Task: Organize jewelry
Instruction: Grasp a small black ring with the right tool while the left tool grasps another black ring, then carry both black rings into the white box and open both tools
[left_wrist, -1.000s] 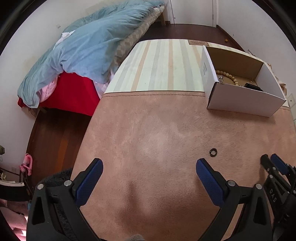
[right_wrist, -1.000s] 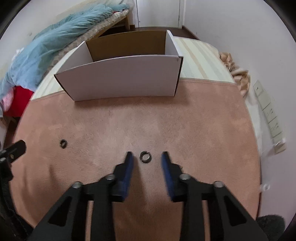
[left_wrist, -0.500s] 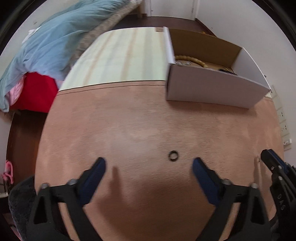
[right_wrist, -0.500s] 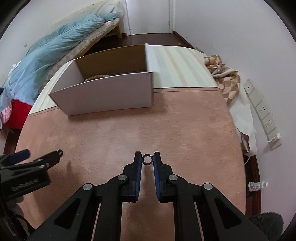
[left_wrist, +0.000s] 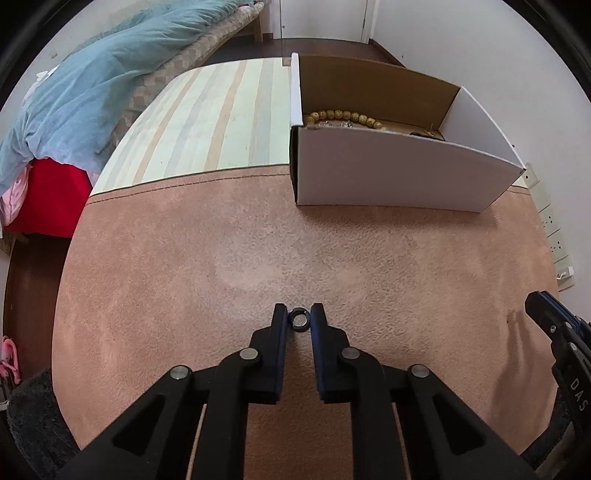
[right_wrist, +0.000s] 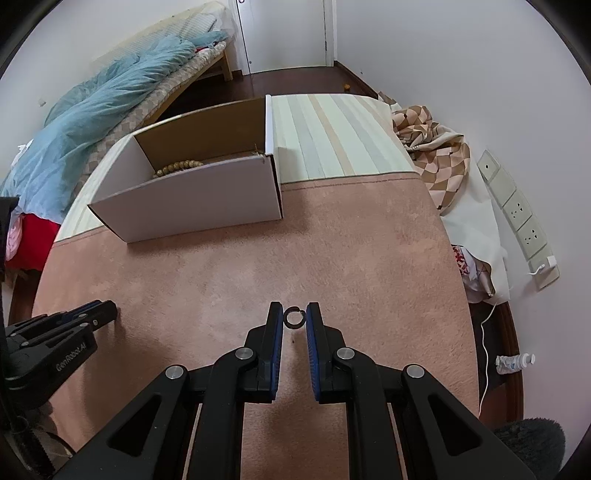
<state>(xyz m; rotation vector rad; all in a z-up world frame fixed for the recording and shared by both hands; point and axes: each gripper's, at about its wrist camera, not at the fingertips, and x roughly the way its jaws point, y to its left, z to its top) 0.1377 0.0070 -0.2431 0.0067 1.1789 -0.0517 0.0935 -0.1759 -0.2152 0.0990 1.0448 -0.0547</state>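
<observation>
My left gripper (left_wrist: 298, 318) is shut on a small dark ring (left_wrist: 299, 319) low over the pink rug. My right gripper (right_wrist: 294, 316) is shut on a second dark ring (right_wrist: 294, 317) and holds it lifted above the rug. The white cardboard box (left_wrist: 388, 173) stands at the rug's far edge and holds a wooden bead string (left_wrist: 341, 117) and other small pieces. The box also shows in the right wrist view (right_wrist: 207, 199), far left of my right gripper. The left gripper shows at the lower left in the right wrist view (right_wrist: 92, 314).
The pink rug (left_wrist: 258, 258) covers the floor, with a striped mat (left_wrist: 214, 122) behind it. A bed with a blue duvet (left_wrist: 85, 85) is at the far left. Wall sockets (right_wrist: 517, 218), a patterned cloth (right_wrist: 432, 147) and a cable are on the right.
My left gripper moved onto the ring on the rug and closed on it. My right gripper, closed on its ring, rose and the box shifted left in its view.
</observation>
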